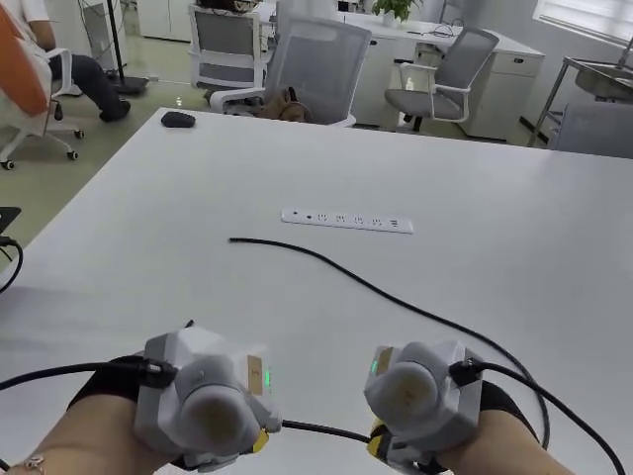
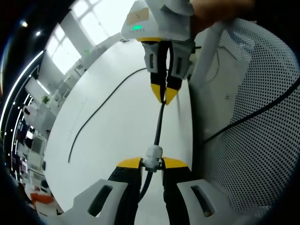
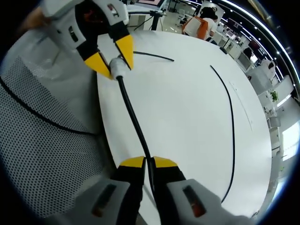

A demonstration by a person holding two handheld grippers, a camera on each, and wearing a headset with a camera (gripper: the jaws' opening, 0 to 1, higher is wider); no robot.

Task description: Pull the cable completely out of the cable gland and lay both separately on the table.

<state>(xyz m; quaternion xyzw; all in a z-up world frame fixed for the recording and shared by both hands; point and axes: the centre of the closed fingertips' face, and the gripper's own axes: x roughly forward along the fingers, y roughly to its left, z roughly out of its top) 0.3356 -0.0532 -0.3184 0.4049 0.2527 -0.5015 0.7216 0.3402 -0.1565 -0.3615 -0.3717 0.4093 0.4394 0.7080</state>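
Your left gripper [image 2: 152, 164] is clamped on the small white cable gland [image 2: 153, 153]. Your right gripper [image 3: 147, 163] pinches the thin black cable [image 3: 133, 117] near it. Both are at the near edge of the worktop [image 1: 495, 198]. The cable passes through the gland, and its slack curves toward the power strip [image 1: 346, 220] mid-worktop.

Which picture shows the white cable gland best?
The left gripper view: the cable gland sits close, clamped between the left gripper's tips. The right gripper view shows it smaller; in the head view it is hidden.
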